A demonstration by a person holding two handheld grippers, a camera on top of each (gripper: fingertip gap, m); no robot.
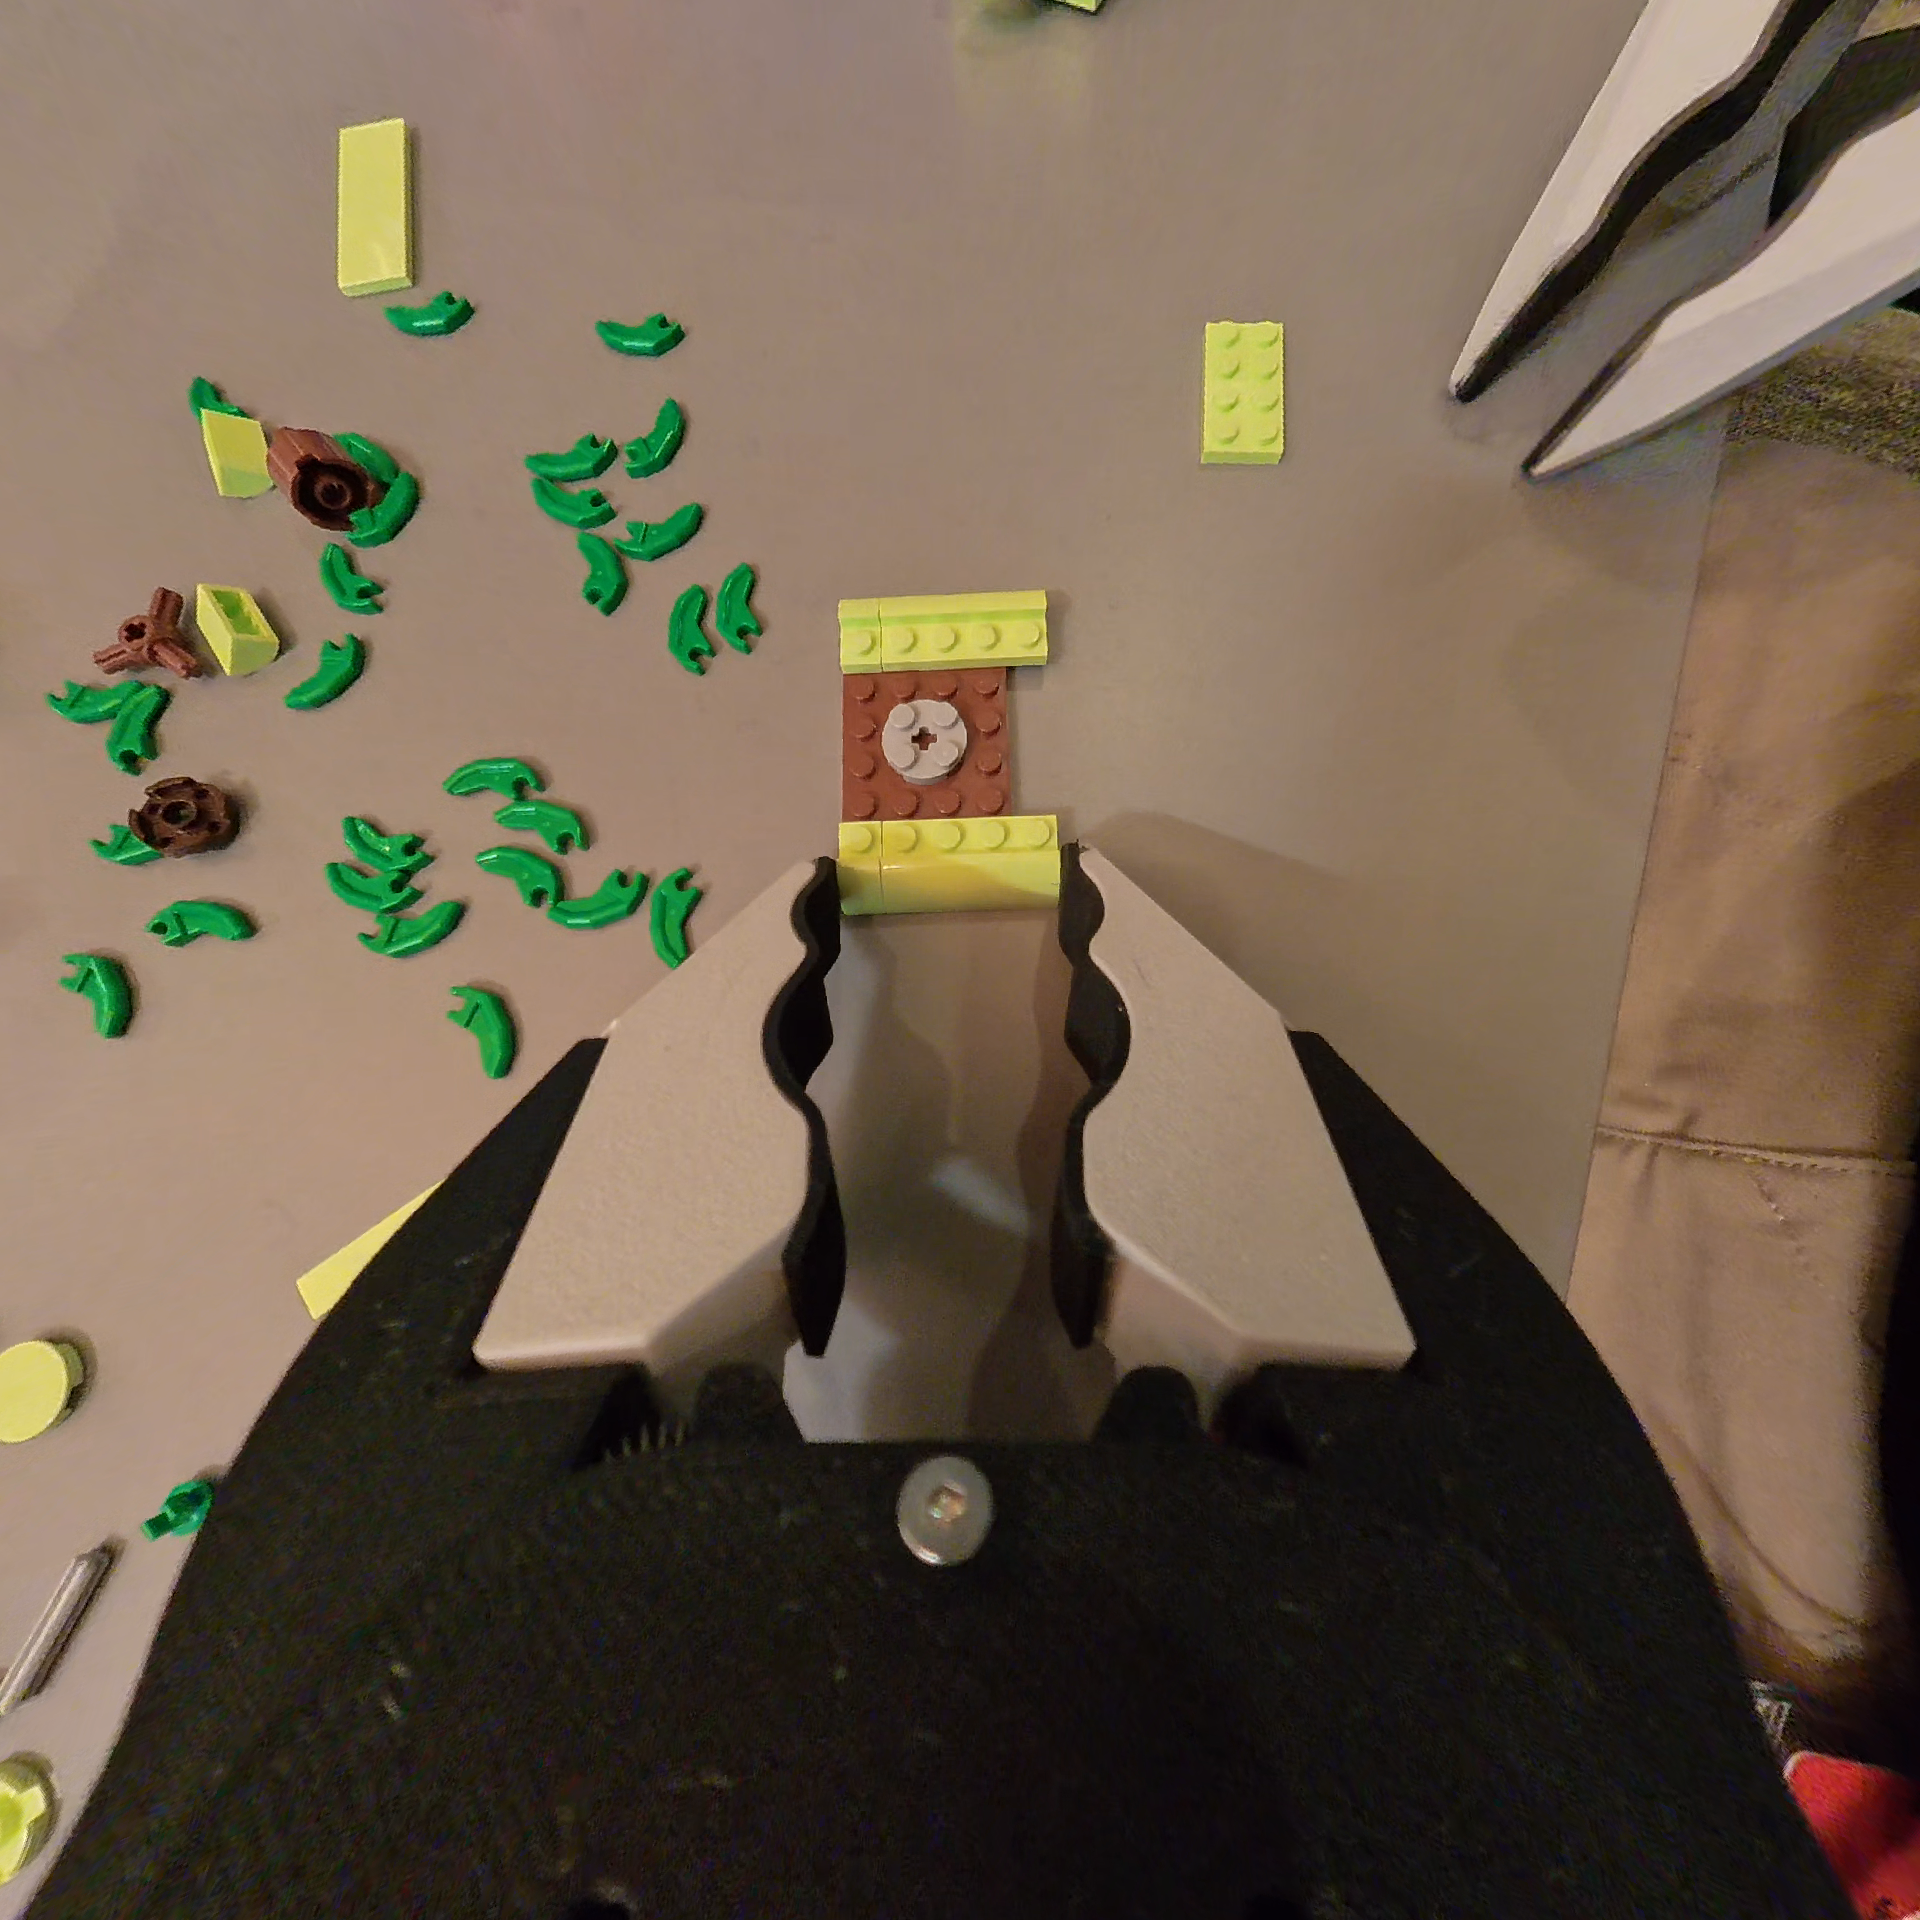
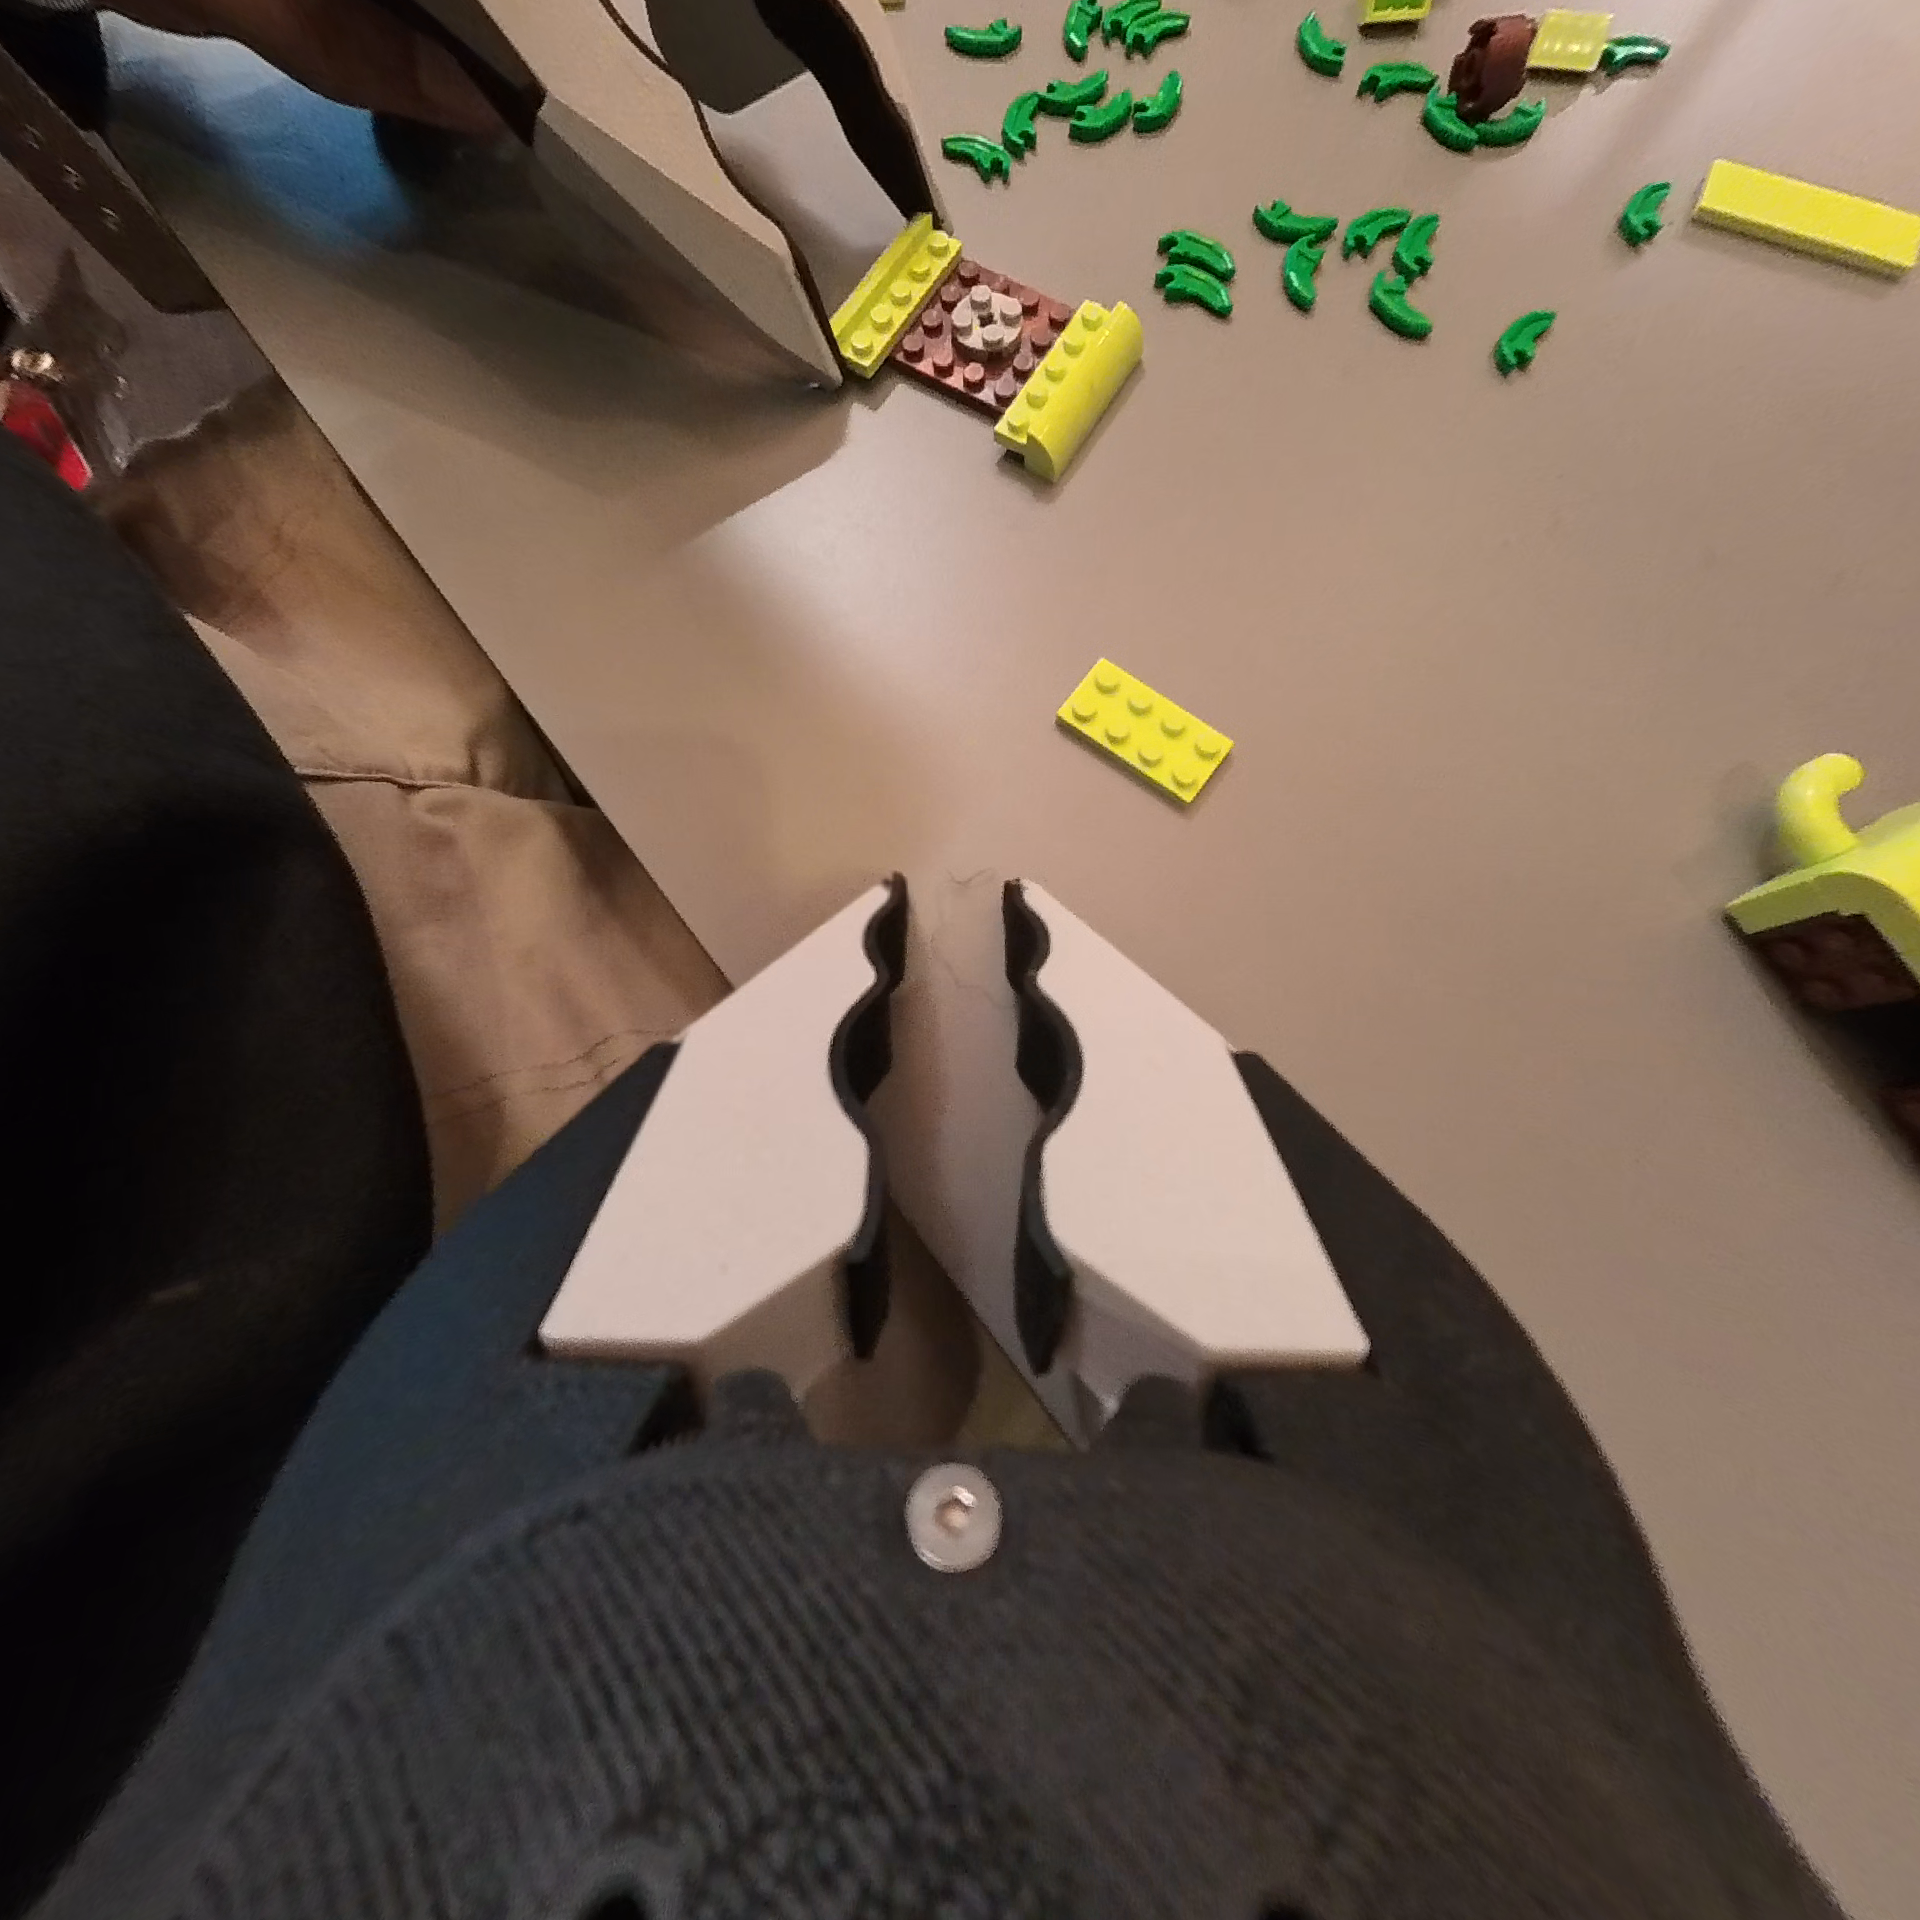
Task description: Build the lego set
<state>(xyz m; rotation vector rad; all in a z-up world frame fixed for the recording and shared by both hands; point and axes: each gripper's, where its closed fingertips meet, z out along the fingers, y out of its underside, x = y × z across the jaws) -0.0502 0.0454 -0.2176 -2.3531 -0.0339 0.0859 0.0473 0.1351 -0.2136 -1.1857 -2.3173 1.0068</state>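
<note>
On the grey worktop (image 1: 1039,260), your left tool (image 1: 948,878) grasps the brown-and-lime base assembly's (image 1: 928,740) near end. Your right tool (image 2: 953,883), parted and empty, is nearer the lime 2x4 plate (image 2: 1143,730), just ahead-right, long axis slanting rightward.

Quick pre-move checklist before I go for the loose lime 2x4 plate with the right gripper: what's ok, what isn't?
1. Left gripper steadying the brown base assembly: ok, jaws flank its near lime strip; firm clamping, cannot tell.
2. Right gripper empty: ok, jaws slightly apart, nothing between.
3. Lime 2x4 plate free: ok, lies alone, studs up.
4. Path to plate: ok, bare table ahead.
5. Brown studs open: ok, only the grey round plate at centre.
</note>
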